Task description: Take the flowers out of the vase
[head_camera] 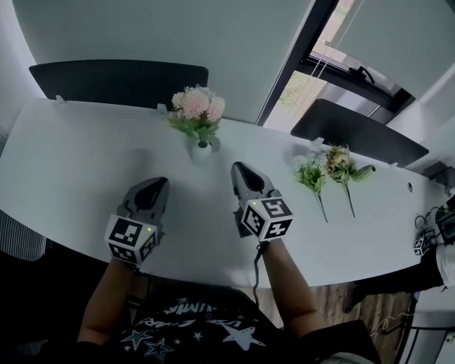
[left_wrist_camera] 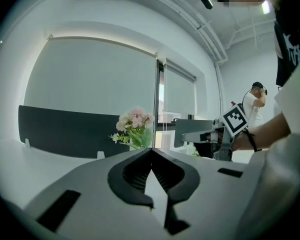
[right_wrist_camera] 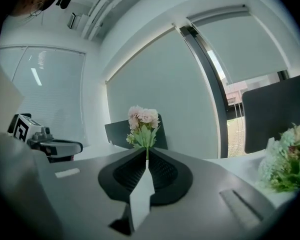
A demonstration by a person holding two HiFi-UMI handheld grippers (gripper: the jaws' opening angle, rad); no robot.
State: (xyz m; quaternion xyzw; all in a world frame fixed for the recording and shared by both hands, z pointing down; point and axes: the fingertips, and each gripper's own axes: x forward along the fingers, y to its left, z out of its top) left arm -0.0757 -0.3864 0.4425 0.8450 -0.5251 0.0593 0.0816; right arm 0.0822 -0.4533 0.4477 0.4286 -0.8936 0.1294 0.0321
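Note:
A pink flower bunch (head_camera: 197, 110) stands upright in a small white vase (head_camera: 202, 152) near the far edge of the white table (head_camera: 68, 180). Two more flower stems (head_camera: 330, 174) lie flat on the table to the right. My left gripper (head_camera: 158, 182) hovers over the near left of the table, shut and empty. My right gripper (head_camera: 239, 169) is beside it, nearer the vase, shut with nothing in it. The left gripper view shows the pink flowers (left_wrist_camera: 135, 126) just beyond my shut tips (left_wrist_camera: 151, 150). In the right gripper view the flowers (right_wrist_camera: 143, 124) rise straight over my shut tips (right_wrist_camera: 146, 152).
Two dark chair backs (head_camera: 121, 80) stand behind the table. A window frame (head_camera: 303, 51) runs diagonally at the back. Cables and a dark object (head_camera: 440, 226) sit at the table's right end. Another person (left_wrist_camera: 255, 104) stands far off in the left gripper view.

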